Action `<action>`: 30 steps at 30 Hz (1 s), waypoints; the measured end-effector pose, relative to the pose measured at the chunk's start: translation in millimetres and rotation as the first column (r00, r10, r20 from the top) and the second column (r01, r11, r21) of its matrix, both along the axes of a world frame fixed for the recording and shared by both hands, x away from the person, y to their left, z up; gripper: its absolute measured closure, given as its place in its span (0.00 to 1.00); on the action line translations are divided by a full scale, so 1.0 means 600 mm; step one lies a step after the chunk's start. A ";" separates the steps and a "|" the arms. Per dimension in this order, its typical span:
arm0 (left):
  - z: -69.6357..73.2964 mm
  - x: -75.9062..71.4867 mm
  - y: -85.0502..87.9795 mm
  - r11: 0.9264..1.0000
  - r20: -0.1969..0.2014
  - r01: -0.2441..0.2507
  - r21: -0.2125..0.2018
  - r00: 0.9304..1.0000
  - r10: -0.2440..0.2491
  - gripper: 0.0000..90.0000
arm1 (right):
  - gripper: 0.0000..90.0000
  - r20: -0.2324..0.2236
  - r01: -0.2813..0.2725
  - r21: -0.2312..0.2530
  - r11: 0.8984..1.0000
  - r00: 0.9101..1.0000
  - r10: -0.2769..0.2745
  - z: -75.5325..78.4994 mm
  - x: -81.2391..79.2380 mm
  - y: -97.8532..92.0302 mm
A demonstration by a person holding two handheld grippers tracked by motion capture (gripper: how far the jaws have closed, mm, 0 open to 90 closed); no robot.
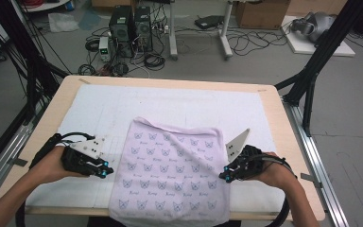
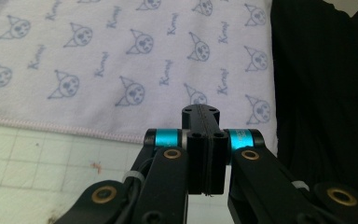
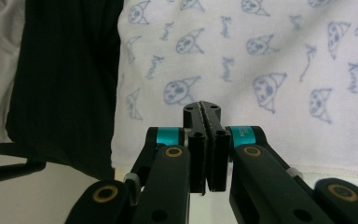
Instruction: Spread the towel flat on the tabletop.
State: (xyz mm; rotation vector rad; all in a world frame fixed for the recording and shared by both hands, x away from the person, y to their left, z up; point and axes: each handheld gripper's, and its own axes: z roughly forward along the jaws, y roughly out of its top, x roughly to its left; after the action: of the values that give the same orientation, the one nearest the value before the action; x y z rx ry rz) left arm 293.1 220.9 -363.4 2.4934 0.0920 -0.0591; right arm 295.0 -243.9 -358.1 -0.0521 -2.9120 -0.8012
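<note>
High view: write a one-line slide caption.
Two hand-held grippers, left and right, flank a cat-print cloth on a white mat.

Closed tongs above printed lilac cloth

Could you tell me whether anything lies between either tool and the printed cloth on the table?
Nothing visible does. The left tool sits shut beside the cloth's left edge, the right tool by its right edge, jaws together. Only the white mat lies under them.
</note>
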 end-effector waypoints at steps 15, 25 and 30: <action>-0.077 0.013 -0.086 0.981 0.044 0.015 0.192 0.999 -0.024 0.54 | 0.72 0.093 0.000 -0.330 0.944 0.995 0.032 -0.074 -0.002 0.052; -0.082 0.023 -0.086 0.981 0.001 -0.007 0.195 1.000 0.007 0.97 | 0.97 0.079 0.013 -0.297 0.955 0.997 0.010 -0.071 0.004 0.053; -0.057 0.020 -0.066 0.994 -0.015 -0.016 0.105 1.000 0.018 0.97 | 0.97 0.071 0.024 -0.164 0.986 0.997 -0.012 -0.040 0.001 0.028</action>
State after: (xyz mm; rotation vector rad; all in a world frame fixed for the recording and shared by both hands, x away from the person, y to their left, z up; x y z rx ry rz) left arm 305.2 181.3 -397.3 2.5972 0.1259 -0.0691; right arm 295.9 -227.2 -382.2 -0.0673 -3.0418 -0.5733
